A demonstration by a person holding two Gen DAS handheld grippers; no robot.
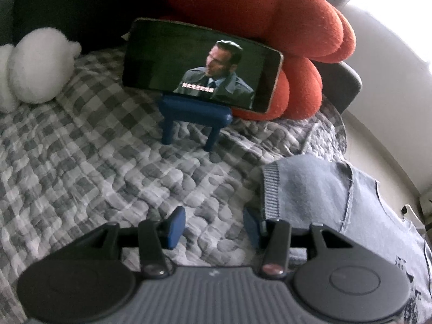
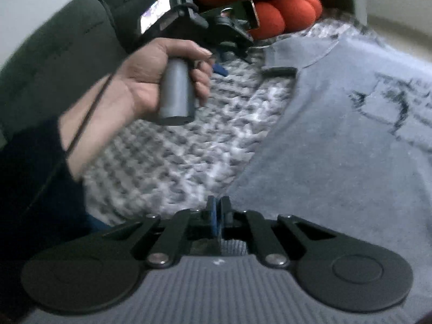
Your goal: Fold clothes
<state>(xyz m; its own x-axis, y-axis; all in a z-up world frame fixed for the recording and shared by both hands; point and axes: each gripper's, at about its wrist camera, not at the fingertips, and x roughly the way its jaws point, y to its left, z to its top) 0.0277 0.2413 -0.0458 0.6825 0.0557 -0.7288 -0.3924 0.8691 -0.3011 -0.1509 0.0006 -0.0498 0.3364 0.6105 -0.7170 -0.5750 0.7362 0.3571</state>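
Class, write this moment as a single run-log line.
left gripper: open, empty, beside sweatshirt cuff | right gripper: shut at sweatshirt edge | fold: not yet made | surface: checked quilt

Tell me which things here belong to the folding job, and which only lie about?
For the job: sweatshirt; left gripper; right gripper.
Lying about: phone on stand; red plush; white plush; quilt.
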